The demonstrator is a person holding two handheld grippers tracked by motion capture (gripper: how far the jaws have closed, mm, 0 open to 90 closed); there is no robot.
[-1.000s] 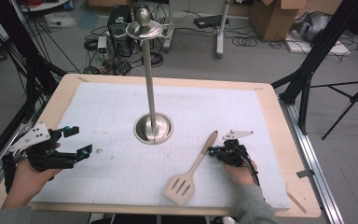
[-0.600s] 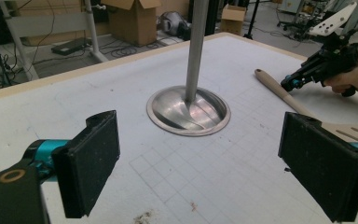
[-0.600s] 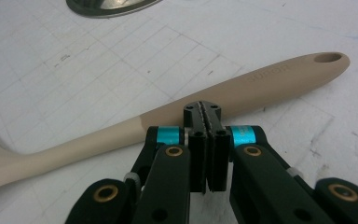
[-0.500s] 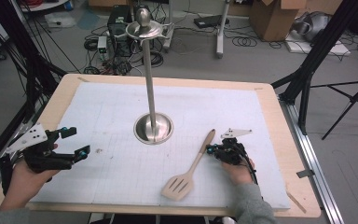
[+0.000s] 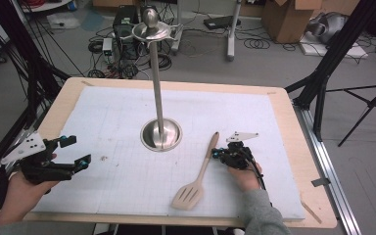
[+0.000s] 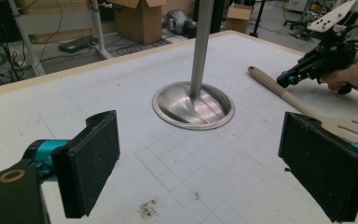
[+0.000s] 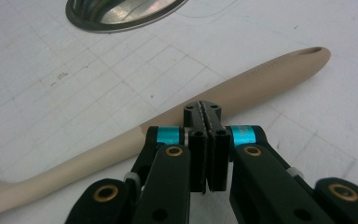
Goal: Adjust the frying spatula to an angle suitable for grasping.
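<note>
Pale beige wooden slotted spatula (image 5: 199, 175), plain, unpatterned. Shiny silver metal stand with round dished base (image 5: 161, 134), mirror sheen. White mat with faint grey grid lines (image 5: 112, 122) over light tan wooden surface (image 5: 301, 147). Right hand-held gripper (image 7: 207, 114) black, teal bands, brass rivets. Left hand-held gripper (image 6: 214, 161) black pads, teal accents.

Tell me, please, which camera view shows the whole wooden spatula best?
The high view: the spatula lies in full there, slotted blade to handle tip. The right gripper view gives its handle close up; the left gripper view shows the handle and part of the blade.
</note>
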